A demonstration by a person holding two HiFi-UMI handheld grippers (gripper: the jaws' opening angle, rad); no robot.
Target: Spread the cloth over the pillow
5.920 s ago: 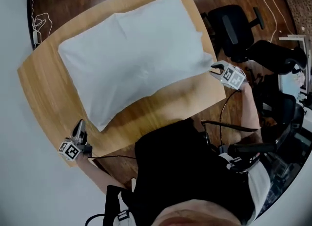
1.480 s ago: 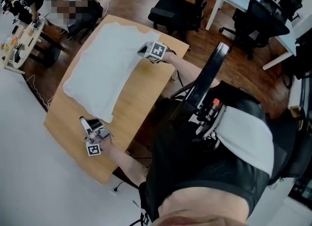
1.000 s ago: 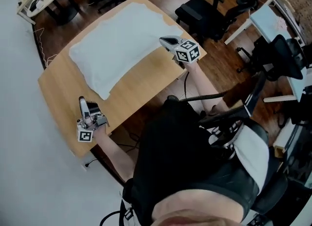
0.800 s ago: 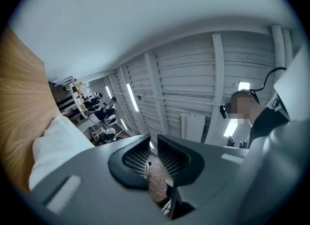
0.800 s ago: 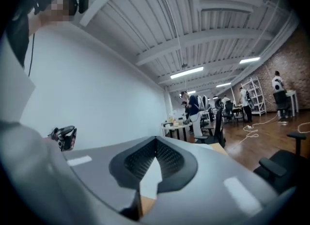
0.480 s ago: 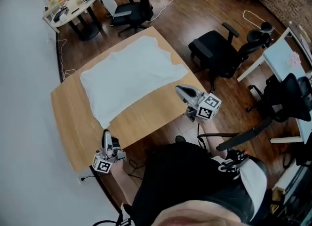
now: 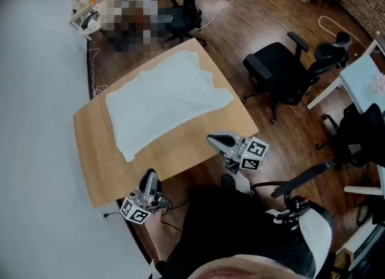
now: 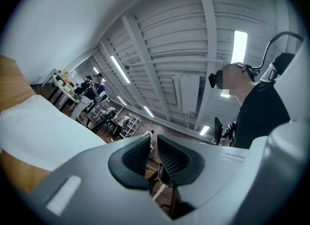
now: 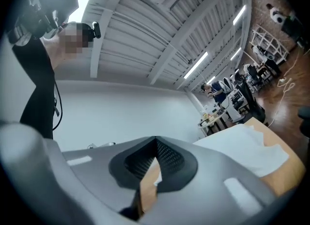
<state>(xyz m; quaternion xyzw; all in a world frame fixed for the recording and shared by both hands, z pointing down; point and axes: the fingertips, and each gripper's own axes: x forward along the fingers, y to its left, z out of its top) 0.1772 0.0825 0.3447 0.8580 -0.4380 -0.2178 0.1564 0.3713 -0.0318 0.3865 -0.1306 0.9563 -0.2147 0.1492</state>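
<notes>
Now both claws are clear of the tabletop (image 7: 96, 169). A second ago the right claw (image 7: 212, 139) hung at the cloth's near right corner; it has since come back past the tabletop's near edge toward the person. The left claw (image 7: 150, 177) has likewise swung off the near left corner. The right claw is closed with nothing in it. The left stands open only a crack, a thin slit between its pads, also empty. The cloth (image 7: 165, 100) lies let go and spread flat across the far half of the tabletop, so I judge the spreading done and the hands retiring.

No pillow can be told apart under the cloth; nothing of it shows. The cloth's far edge looks uneven, and whether it covers fully there is unclear. Both gripper views point mostly at the ceiling and catch only a slice of cloth.
</notes>
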